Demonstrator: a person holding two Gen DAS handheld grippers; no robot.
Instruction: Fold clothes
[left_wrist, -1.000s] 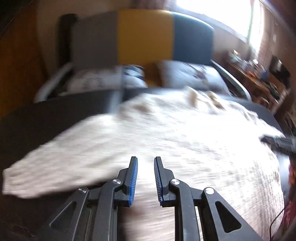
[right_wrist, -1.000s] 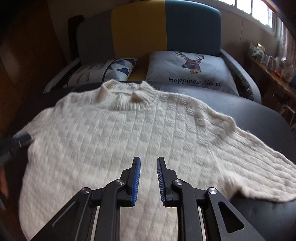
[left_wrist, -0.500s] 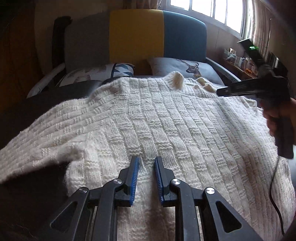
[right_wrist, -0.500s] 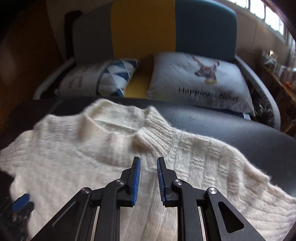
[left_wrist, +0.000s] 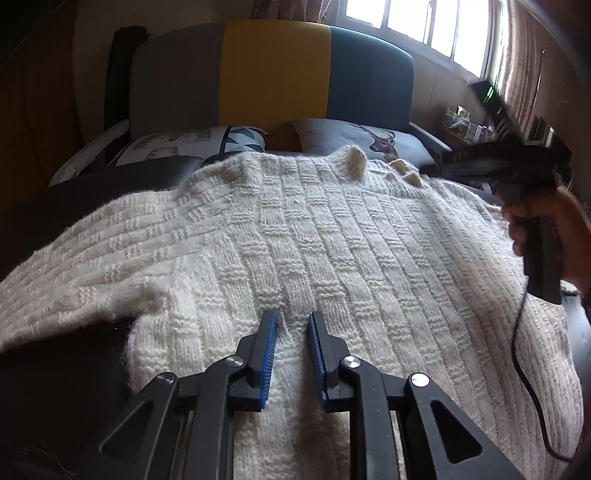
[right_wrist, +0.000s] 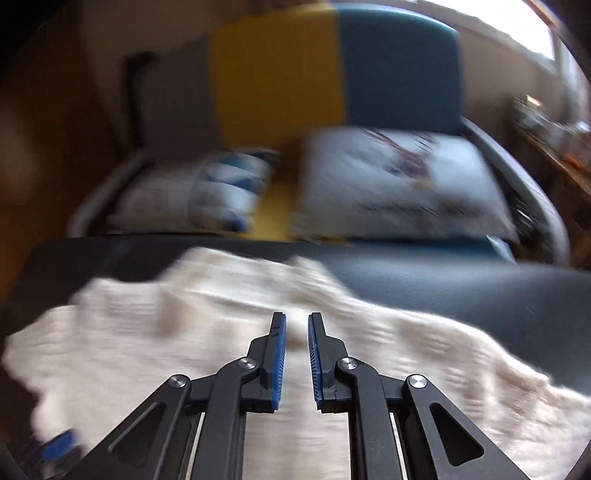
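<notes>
Cream knit sweater (left_wrist: 332, 240): thick, soft, floppy, will sag. Take at shoulder seams. Left gripper (left_wrist: 291, 354), right gripper (right_wrist: 296, 360): jaws parted, holding nothing.

My right wrist view is smeared with motion: the sweater (right_wrist: 192, 354) and pillows (right_wrist: 399, 184) lack detail. In my left view, the sweater's hem runs off the bottom edge, and my right gripper (left_wrist: 436, 168) is blurred at right.
</notes>
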